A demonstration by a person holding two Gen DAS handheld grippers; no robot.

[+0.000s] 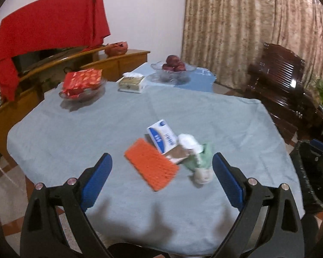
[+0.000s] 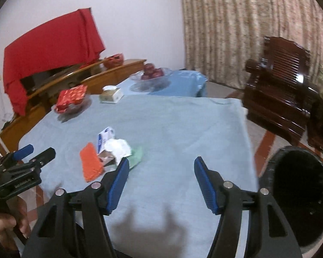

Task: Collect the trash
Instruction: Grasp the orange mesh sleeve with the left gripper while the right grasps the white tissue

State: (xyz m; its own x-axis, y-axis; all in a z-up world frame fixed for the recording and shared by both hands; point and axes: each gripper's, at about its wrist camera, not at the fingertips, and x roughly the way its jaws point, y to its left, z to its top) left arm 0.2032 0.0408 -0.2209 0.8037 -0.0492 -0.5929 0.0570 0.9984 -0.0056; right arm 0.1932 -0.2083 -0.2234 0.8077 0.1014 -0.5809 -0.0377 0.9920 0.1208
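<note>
Both grippers, left gripper [image 1: 162,165] and right gripper [image 2: 161,167], gape wide and empty above the trash pile [image 1: 172,152]; its box's [image 1: 162,138] print is unreadable.

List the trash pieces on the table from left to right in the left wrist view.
orange sponge → blue and white box → white tissue → green wrapper

Beyond the left tongs [image 1: 162,163], the blurred trash pile [image 1: 174,150] overlaps itself, hiding a brown wrapper [image 1: 178,154]; print on the blue-and-white packet [image 1: 162,138] is unreadable.
</note>
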